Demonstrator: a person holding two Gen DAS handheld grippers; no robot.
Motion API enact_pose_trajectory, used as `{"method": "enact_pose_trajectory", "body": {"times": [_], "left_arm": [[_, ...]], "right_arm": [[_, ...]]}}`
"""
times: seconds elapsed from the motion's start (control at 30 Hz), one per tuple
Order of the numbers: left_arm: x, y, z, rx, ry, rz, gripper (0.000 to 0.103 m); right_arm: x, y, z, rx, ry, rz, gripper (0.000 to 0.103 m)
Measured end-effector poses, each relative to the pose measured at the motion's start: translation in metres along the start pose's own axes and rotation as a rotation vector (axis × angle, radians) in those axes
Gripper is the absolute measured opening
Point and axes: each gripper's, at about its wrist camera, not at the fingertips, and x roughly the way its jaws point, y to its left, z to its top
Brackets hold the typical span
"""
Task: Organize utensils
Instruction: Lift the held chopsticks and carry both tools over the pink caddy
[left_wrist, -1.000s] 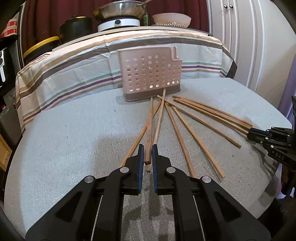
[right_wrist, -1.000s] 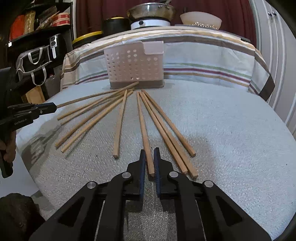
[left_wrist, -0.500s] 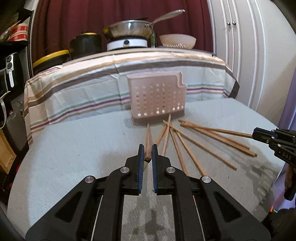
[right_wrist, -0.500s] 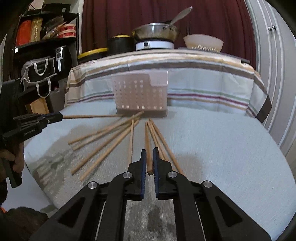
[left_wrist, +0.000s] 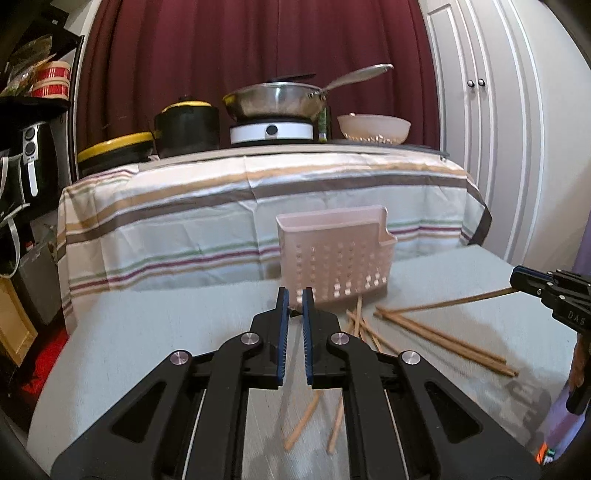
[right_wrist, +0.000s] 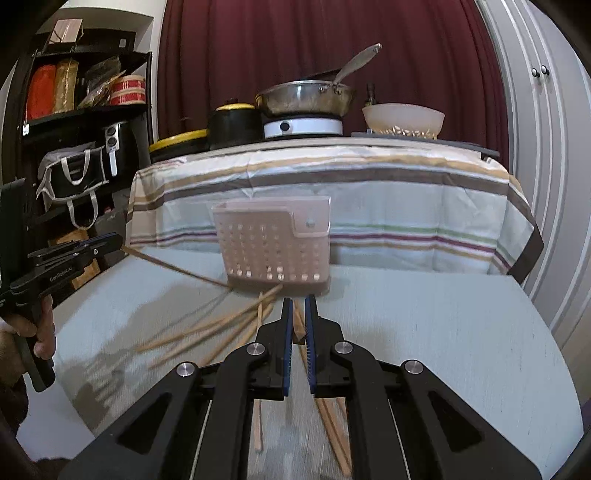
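A pink perforated utensil basket (left_wrist: 334, 258) stands at the far side of the grey-clothed table (left_wrist: 166, 332); it also shows in the right wrist view (right_wrist: 273, 243). Several wooden chopsticks (left_wrist: 436, 334) lie fanned out in front of it (right_wrist: 207, 328). My left gripper (left_wrist: 294, 295) is shut on the end of one chopstick, lifted above the table; that chopstick (right_wrist: 173, 266) slants down toward the basket base. My right gripper (right_wrist: 298, 304) is shut on another chopstick (left_wrist: 443, 303), also raised. The other gripper shows at each view's edge.
Behind the table a striped cloth (left_wrist: 258, 206) covers a counter with a pan on a hotplate (left_wrist: 273, 107), a black pot (left_wrist: 186, 125) and a white bowl (left_wrist: 373, 127). A dark shelf (right_wrist: 74, 110) stands at left, white cabinet doors (left_wrist: 498, 129) at right.
Both grippers have lifted up from the table, each with a chopstick end pinched in it. The basket now sits lower and closer to centre in both views.
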Motion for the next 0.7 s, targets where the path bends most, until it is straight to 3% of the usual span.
{"method": "enact_pose_trajectory", "body": {"times": [0.37, 0.7], "left_arm": [[0.022, 0.003, 0.034, 0.005, -0.061, 0.008, 0.009], [0.036, 0.010, 0.047, -0.001, -0.095, 0.020, 0.009]], "right_arm": [[0.023, -0.003, 0.052, -0.014, -0.087, 0.009, 0.007], [0.047, 0.004, 0.065, -0.026, -0.093, 0.023, 0.007]]}}
